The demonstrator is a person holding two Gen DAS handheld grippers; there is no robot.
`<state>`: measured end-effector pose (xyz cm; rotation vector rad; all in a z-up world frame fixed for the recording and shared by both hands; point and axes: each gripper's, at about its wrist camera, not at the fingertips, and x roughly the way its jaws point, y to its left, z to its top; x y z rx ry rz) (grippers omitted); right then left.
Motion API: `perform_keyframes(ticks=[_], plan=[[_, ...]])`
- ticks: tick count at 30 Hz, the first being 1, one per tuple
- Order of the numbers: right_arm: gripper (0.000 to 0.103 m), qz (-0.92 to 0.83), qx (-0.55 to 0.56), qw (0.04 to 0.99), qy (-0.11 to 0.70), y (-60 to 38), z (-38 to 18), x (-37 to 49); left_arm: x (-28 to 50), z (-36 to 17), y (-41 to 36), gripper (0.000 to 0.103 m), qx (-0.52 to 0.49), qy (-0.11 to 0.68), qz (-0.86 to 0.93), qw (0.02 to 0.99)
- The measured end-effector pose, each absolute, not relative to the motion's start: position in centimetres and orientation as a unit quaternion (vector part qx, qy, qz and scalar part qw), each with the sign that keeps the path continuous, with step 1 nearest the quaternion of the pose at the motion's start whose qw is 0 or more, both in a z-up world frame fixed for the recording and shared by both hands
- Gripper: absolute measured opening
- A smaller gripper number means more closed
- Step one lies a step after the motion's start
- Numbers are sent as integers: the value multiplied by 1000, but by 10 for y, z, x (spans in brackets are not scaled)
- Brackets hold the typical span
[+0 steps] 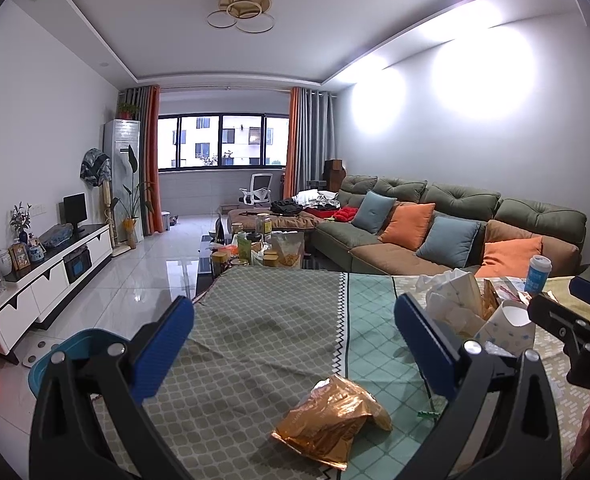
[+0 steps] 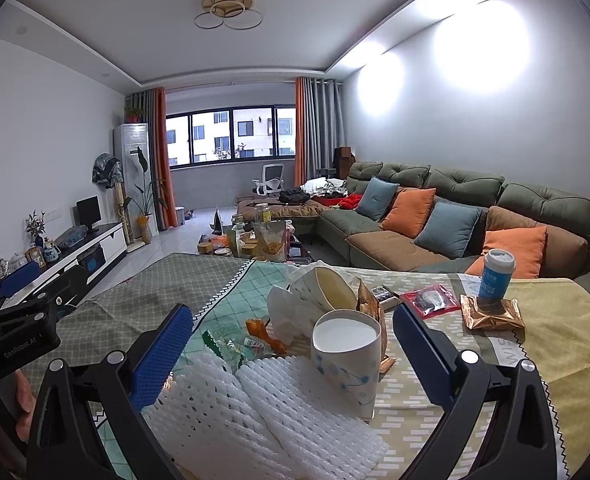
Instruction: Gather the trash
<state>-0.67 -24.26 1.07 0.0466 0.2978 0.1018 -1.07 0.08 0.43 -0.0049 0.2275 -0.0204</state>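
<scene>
Both sets of jaws stood wide apart, empty. Below the left gripper (image 1: 293,336) lay one crumpled gold foil snack bag (image 1: 333,420) on the cloth-covered worktop (image 1: 255,320): probably light, crackly and slippery, best pinched at a raised fold. Before the right gripper (image 2: 293,338) lay two white dotted paper cups (image 2: 349,354), crushable, and white foam netting (image 2: 263,408), soft and springy.

Behind the near paper cup (image 2: 349,354), the tissue (image 2: 285,312) and gold wrapper (image 2: 369,304) are partly hidden, the foam netting (image 2: 263,412) runs off the bottom edge, and small wrappers (image 2: 231,342) beside it are unreadable.
</scene>
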Motion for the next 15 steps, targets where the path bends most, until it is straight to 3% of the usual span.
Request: perform_keyframes(ticks=[15], plan=[[100, 50, 24, 987, 148, -244, 12, -8, -11, 6, 0, 100, -2, 112, -9, 994]])
